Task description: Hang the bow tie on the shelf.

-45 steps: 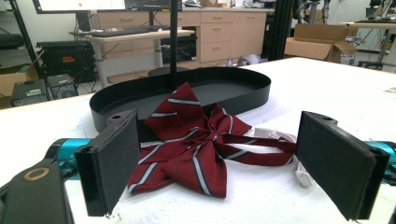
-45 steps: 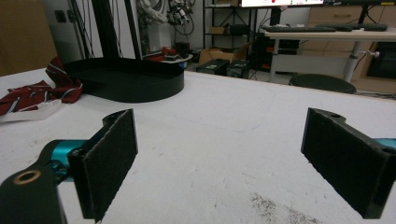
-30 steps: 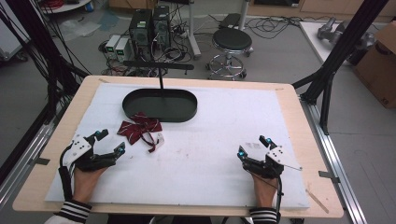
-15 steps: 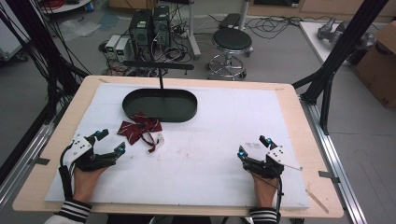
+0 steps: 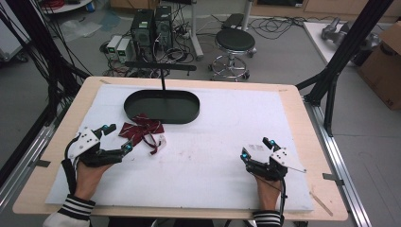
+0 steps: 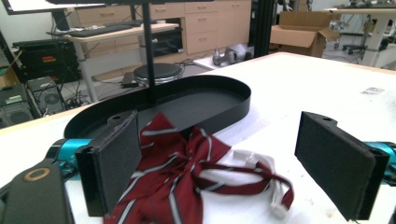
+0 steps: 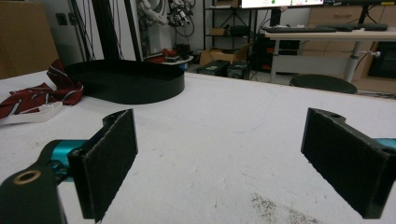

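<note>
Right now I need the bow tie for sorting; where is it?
In the high view the red striped bow tie lies left of centre on the white mat, just in front of the black tray, beside the open left tool.

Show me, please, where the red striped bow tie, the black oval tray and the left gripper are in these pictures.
red striped bow tie (image 5: 142,131): high view, on its knot.
black oval tray (image 5: 142,101): high view, on the bare floor left of the post.
left gripper (image 5: 118,138): high view, midway between its open fingertips.

Striped maroon bow tie (image 5: 143,133) beside black oval tray (image 5: 161,106)
</note>
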